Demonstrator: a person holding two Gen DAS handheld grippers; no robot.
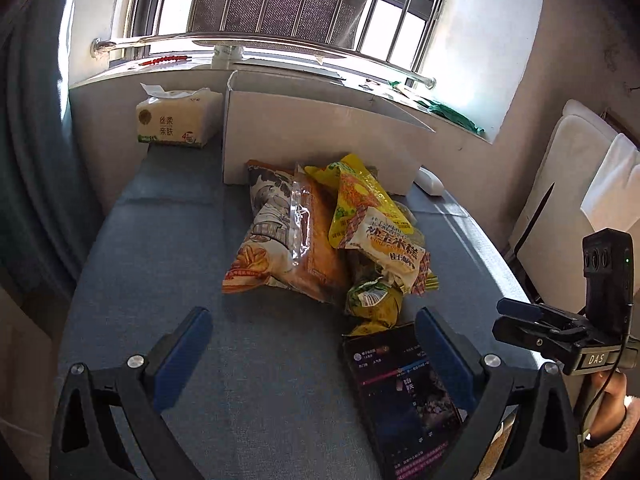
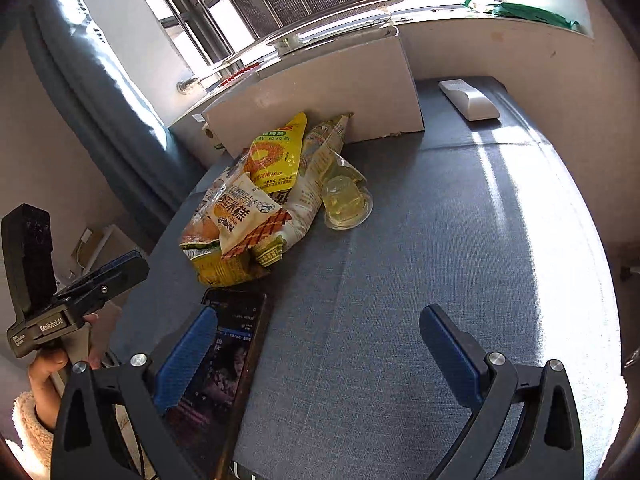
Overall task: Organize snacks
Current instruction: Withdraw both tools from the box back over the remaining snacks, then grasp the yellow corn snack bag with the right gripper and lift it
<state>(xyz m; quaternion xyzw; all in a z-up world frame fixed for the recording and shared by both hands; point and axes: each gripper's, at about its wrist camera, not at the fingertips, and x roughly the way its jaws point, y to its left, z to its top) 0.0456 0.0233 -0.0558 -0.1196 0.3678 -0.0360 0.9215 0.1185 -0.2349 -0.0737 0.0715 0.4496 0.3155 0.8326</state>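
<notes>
Landmark: white box point(image 1: 320, 140), standing at the far edge of the desk point(image 1: 160, 280), top open.

- Snack pile point(image 1: 328, 236): heaped against the near wall of the white box. Includes a large bread bag point(image 1: 276, 240), a yellow packet point(image 2: 276, 160), a rice-cake packet point(image 1: 390, 248), and small yellow-green packets point(image 1: 374, 300) on the near side.
- Jelly cup point(image 2: 346, 200): touching the pile's right side, lying tilted.
- Phone point(image 1: 400, 400): nearer than the pile, screen lit, just beside the lowest packets.
- Tissue pack point(image 1: 176, 120): left of the white box.
- Remote point(image 2: 468, 100): right of the white box.
- Left tool point(image 1: 314, 356): released, jaws wide, holding nothing, short of the pile.
- Right tool point(image 2: 318, 356): released, empty, its left finger over the phone.

Risks, as judged: the packets overlap, so lifting one may drag or topple its neighbours; slick film may slip from the pads; the jelly cup may roll; a low reach may knock the phone.
</notes>
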